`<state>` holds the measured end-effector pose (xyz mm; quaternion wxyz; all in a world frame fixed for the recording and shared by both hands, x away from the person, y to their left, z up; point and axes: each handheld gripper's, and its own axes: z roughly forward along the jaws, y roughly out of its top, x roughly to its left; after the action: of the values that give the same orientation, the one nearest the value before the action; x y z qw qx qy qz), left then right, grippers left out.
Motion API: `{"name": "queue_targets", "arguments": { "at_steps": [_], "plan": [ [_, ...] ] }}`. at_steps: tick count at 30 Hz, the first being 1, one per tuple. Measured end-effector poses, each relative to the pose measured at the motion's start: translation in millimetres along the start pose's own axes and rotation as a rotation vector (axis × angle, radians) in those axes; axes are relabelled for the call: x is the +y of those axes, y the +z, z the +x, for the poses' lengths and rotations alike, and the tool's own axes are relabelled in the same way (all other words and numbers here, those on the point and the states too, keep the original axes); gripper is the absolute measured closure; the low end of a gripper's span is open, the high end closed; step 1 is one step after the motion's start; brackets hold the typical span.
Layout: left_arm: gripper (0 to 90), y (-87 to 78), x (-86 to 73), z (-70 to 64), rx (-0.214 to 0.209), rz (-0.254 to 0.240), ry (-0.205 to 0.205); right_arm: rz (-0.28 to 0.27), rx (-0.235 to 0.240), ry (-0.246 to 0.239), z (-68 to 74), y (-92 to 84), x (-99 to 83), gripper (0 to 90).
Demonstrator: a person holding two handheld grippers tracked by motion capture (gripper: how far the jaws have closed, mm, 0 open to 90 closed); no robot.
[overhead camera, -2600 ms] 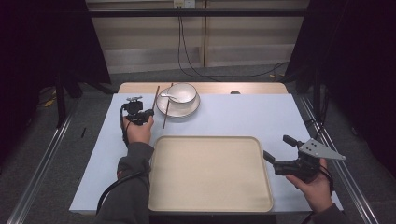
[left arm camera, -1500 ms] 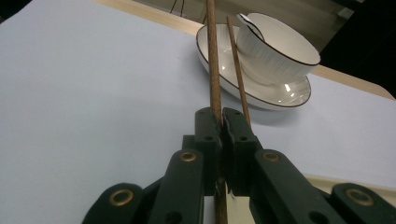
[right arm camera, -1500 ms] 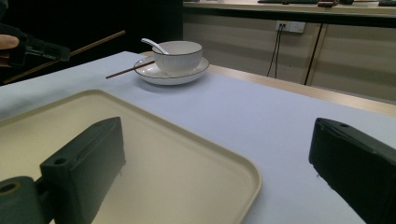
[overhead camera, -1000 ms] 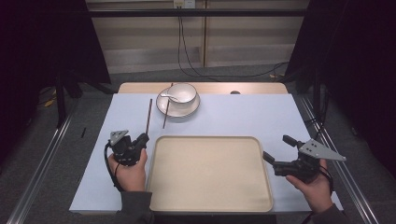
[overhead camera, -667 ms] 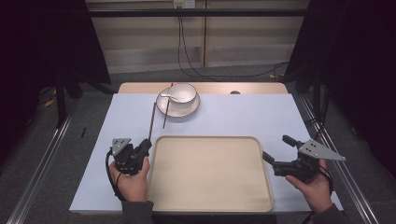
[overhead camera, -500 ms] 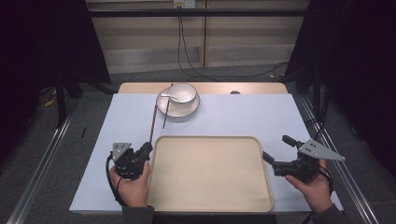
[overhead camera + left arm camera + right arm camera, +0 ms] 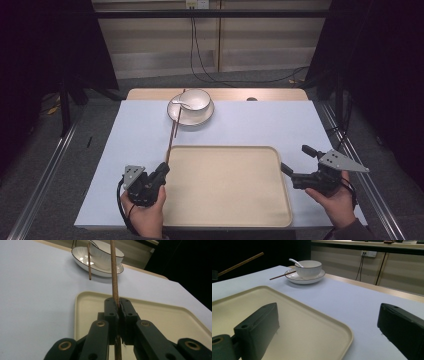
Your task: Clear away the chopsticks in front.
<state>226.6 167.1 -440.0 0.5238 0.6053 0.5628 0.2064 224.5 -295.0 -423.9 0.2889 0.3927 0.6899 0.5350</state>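
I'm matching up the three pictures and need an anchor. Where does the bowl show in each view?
High view: bowl at top centre, on its plate near the table's far edge.
Left gripper view: bowl at the top, behind the held chopstick.
Right gripper view: bowl upper left of centre, spoon in it.
Shared landmark: the tray, nearer than the bowl in all three.

A cream tray [image 7: 225, 210], a white dark-rimmed bowl [image 7: 195, 99] and plate [image 7: 200, 118], brown chopsticks [image 7: 173, 130] and black grippers [image 7: 162, 171] are being shown on pale-blue cloth [image 7: 135, 130].
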Motion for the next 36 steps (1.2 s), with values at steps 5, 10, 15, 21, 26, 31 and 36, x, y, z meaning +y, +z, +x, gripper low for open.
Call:
{"name": "queue_targets", "arguments": {
  "at_steps": [5, 10, 15, 21, 26, 31, 36],
  "plan": [
    [85.5, -5.7, -5.3, -3.9, -0.022, 0.001, 0.007, 0.004, -0.009, 0.001, 1.1, 0.6, -0.2, 3.5],
    [85.5, -4.3, -14.2, -7.2, -0.033, 0.038, 0.017, 0.003, 0.001, -0.003, 1.5, 0.2, 0.2, 3.6],
    [85.4, -0.7, -21.3, -9.5, -0.034, 0.088, 0.034, 0.003, -0.007, 0.0, 1.1, 0.3, 0.2, 3.6],
    [85.4, -0.5, -21.1, -10.7, -0.03, 0.112, 0.044, 0.005, -0.001, -0.004, 1.1, 0.4, 0.2, 3.6],
    [85.3, 2.3, -22.8, -10.6, -0.03, 0.135, 0.043, 0.003, -0.004, -0.004, 1.3, 0.2, 0.3, 3.6],
    [85.3, 4.4, -23.2, -10.1, -0.026, 0.142, 0.041, 0.006, 0.001, -0.004, 1.6, 0.5, 0.2, 3.6],
    [85.2, 6.7, -24.0, -10.7, -0.015, 0.157, 0.053, 0.005, -0.005, -0.002, 1.6, 0.7, 0.1, 3.6]
  ]
}}
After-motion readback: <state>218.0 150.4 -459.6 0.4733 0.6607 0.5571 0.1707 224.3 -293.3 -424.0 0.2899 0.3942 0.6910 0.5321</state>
